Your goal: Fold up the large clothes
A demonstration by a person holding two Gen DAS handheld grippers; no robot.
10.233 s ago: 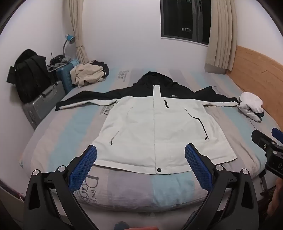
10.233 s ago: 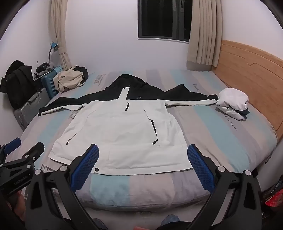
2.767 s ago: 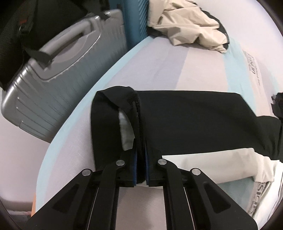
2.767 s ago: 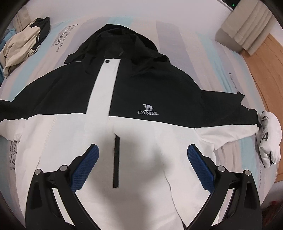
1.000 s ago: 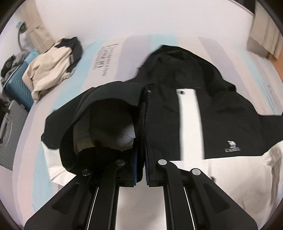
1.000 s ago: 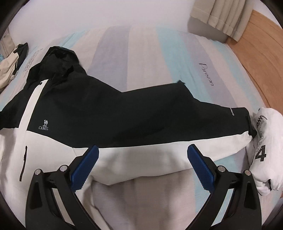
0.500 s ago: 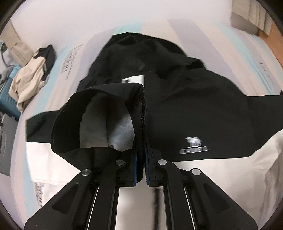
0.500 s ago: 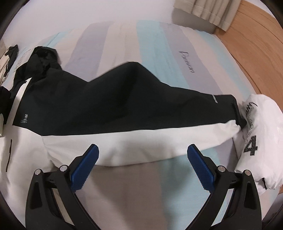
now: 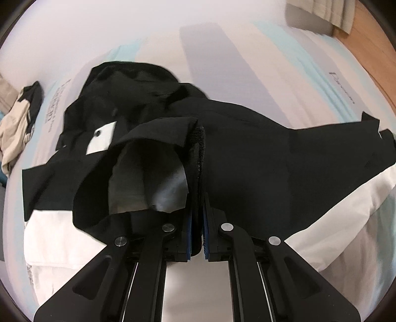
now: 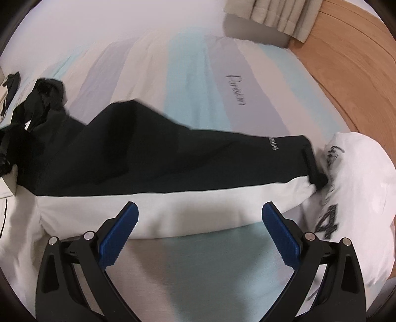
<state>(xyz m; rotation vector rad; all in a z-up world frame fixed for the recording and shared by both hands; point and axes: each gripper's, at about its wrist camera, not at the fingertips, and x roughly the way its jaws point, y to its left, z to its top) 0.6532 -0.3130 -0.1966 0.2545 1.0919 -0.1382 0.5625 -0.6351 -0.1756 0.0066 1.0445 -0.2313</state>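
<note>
A black and white jacket (image 9: 259, 158) lies spread on the bed. My left gripper (image 9: 197, 215) is shut on the cuff (image 9: 198, 148) of its left sleeve and holds it lifted over the jacket's chest; the cuff gapes, showing grey lining. In the right wrist view the other sleeve (image 10: 198, 171) lies stretched out to the right, black above, white below. My right gripper (image 10: 199, 218) hovers open just above its white lower edge, holding nothing. That sleeve's cuff (image 10: 314, 168) touches a white garment.
A bundled white garment (image 10: 358, 178) with a black number lies at the right, by the wooden headboard (image 10: 351, 57). A beige and black garment (image 9: 17, 119) lies at the far left. The striped bedsheet (image 10: 193, 81) stretches beyond the jacket; curtains (image 10: 279, 12) hang at the back.
My left gripper has carried the sleeve cuff rightward across the jacket's chest. My right gripper has moved right along the other sleeve, towards its cuff and the white garment.
</note>
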